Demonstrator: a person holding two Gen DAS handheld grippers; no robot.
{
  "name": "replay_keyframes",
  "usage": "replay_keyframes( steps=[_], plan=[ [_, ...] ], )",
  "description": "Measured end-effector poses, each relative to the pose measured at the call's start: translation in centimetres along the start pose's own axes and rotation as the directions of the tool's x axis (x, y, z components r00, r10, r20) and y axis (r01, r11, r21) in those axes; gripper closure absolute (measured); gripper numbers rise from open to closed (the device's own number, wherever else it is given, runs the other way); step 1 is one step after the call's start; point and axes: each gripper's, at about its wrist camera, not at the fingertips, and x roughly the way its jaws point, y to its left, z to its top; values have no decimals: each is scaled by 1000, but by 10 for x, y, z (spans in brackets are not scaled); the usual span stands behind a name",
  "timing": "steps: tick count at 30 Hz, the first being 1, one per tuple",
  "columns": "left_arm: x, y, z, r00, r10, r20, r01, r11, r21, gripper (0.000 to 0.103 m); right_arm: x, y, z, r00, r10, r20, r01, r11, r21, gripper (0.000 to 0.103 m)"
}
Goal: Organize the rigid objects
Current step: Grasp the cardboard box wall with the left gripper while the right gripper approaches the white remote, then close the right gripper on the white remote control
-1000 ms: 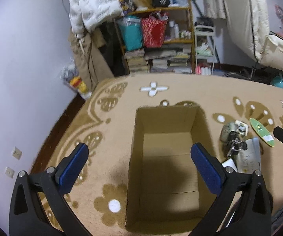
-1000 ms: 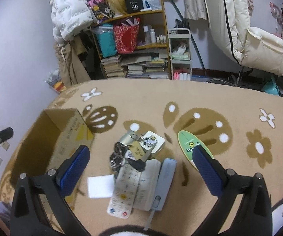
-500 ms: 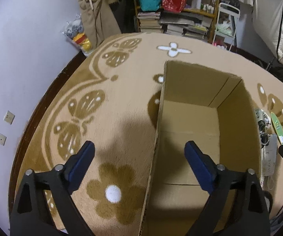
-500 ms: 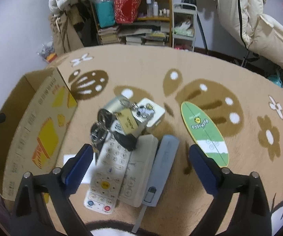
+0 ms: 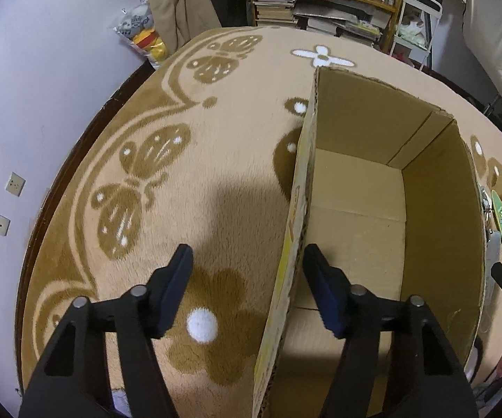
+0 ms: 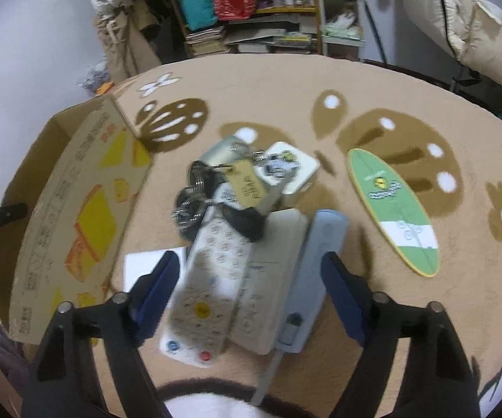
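The left gripper is straddling the left wall of the cardboard box in the lower middle of the left wrist view, one blue pad outside over the rug and the other inside; the fingers are standing apart on either side of the wall, and whether the inner pad is touching the cardboard cannot be told. The box is lying open-topped across the right half of that frame, showing only its bare brown floor and walls.

In the right wrist view the right gripper is hanging with its fingers spread wide, holding nothing, over a pile at the frame's centre: a white remote, a cream remote touching it, a pale blue case just beside that, a bunch of keys resting on the remotes' upper ends, and a small white card at lower left. A green surfboard-shaped piece is lying apart to the right. The same box is sitting at the left edge.
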Motion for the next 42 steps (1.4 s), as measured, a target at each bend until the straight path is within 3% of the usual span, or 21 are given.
replay_keyframes(
  steps=[7, 14, 26, 29, 33, 36, 42],
  plan=[
    [8, 1, -2, 999, -10, -43, 9, 1000, -10, 54, 9, 21, -5, 997, 72, -38, -74, 995, -64, 25],
    [11, -7, -4, 998, -5, -59, 6, 1000, 28, 65, 27, 25, -6, 990, 111, -85, -115, 992, -44, 26],
    [10, -8, -4, 998, -20, -59, 22, 999, 24, 70, 44, 24, -4, 977, 176, -118, -176, 984, 16, 27],
    [11, -8, -4, 998, -17, -61, 19, 1000, 25, 70, 49, 18, -5, 974, 181, -135, -175, 983, 55, 52],
    [10, -8, -4, 998, -15, -58, 17, 999, 28, 70, 48, 8, -3, 972, 192, -136, -177, 977, 116, 67],
    [11, -8, -4, 998, -14, -58, 15, 999, 28, 70, 49, 4, -3, 970, 199, -140, -180, 975, 132, 69],
    [11, -8, -5, 998, -3, -62, 5, 999, 35, 70, 49, 14, -2, 983, 117, -142, -107, 991, 77, 70]
  ],
)
